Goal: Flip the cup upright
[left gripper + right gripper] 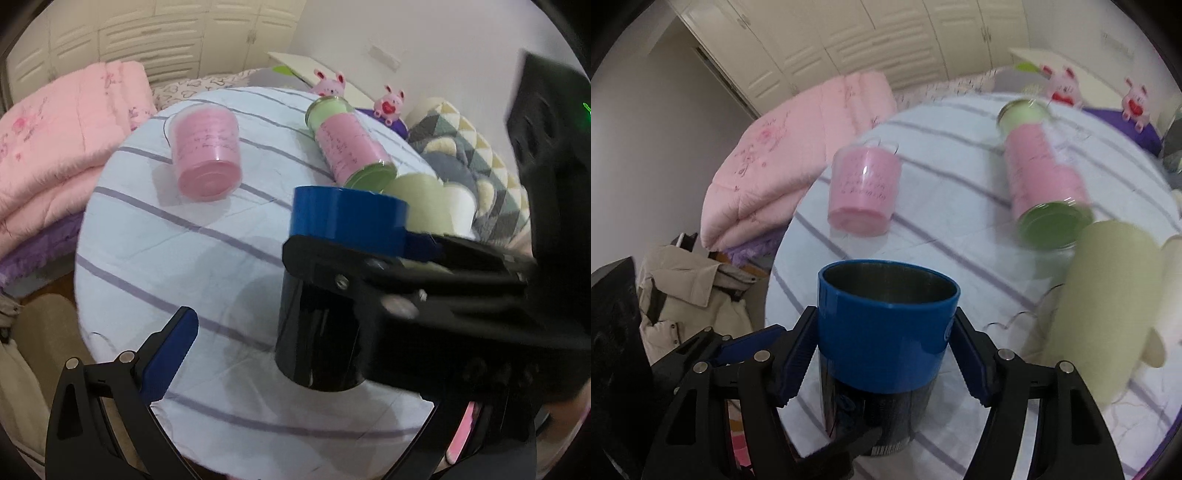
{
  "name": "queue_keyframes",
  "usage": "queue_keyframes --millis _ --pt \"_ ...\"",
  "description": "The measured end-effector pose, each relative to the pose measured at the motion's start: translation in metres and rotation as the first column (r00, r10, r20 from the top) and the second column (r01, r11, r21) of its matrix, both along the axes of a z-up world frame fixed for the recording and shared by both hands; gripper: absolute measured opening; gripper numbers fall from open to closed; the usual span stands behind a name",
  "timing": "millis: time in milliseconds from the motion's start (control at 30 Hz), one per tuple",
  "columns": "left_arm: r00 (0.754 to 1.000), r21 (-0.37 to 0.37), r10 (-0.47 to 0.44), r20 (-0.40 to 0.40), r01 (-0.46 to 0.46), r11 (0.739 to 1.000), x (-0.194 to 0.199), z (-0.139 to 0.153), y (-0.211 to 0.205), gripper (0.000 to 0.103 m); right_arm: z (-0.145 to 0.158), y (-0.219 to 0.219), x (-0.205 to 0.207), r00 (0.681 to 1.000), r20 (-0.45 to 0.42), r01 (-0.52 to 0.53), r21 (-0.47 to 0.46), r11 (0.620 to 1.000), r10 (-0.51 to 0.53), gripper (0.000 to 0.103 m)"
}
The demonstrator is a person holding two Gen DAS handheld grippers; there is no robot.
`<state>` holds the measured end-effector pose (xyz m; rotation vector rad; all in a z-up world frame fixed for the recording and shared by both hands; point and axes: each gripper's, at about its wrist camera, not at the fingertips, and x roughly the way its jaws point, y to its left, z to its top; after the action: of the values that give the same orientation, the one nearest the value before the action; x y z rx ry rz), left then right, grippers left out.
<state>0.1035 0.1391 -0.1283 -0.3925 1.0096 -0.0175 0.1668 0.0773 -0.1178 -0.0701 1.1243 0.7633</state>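
Note:
A cup with a blue upper band and dark lower body [886, 343] stands upright, mouth up, held between the two blue-padded fingers of my right gripper [886, 354], which is shut on its blue band. In the left wrist view the same cup [332, 266] is at centre right with the right gripper's black finger [369, 266] across it. My left gripper [295, 350] is open; only its left finger [170, 350] shows clearly, apart from the cup.
A round table with a striped white cloth [184, 258] holds a pink cup on its side [207, 155], a pink-and-green cup on its side [351, 147] and a pale green cup [1108, 302]. Pink quilt [55, 147] at left; plush toys [388, 103] behind.

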Motion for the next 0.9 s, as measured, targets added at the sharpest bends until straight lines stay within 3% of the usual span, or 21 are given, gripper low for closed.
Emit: queue_keyframes --millis 167,333,600,800,900 --pt "0.999 0.037 -0.019 0.04 0.017 0.999 0.005 -0.001 -0.016 0.103 0.006 -0.017 -0.002 0.995 0.096 0.016 -0.002 1.0 -0.016 0.07" --pt "0.999 0.034 -0.034 0.027 0.033 0.999 0.009 -0.006 -0.021 0.103 0.009 -0.026 -0.009 0.981 0.194 0.008 -0.001 1.0 -0.008 0.07" --pt "1.0 0.062 0.001 0.023 -0.002 0.998 0.013 -0.012 -0.019 0.103 0.017 -0.022 -0.019 0.928 0.371 -0.044 0.0 0.999 0.041 0.069" --pt "1.0 0.076 0.001 -0.001 -0.001 0.997 0.011 -0.019 -0.019 0.103 0.017 -0.021 -0.025 0.914 0.402 -0.056 -0.028 0.998 0.062 0.069" --pt "1.0 0.092 -0.01 0.0 0.01 0.996 0.009 -0.017 -0.022 0.103 0.015 -0.025 -0.026 0.925 0.376 -0.059 -0.015 0.998 0.061 0.069"
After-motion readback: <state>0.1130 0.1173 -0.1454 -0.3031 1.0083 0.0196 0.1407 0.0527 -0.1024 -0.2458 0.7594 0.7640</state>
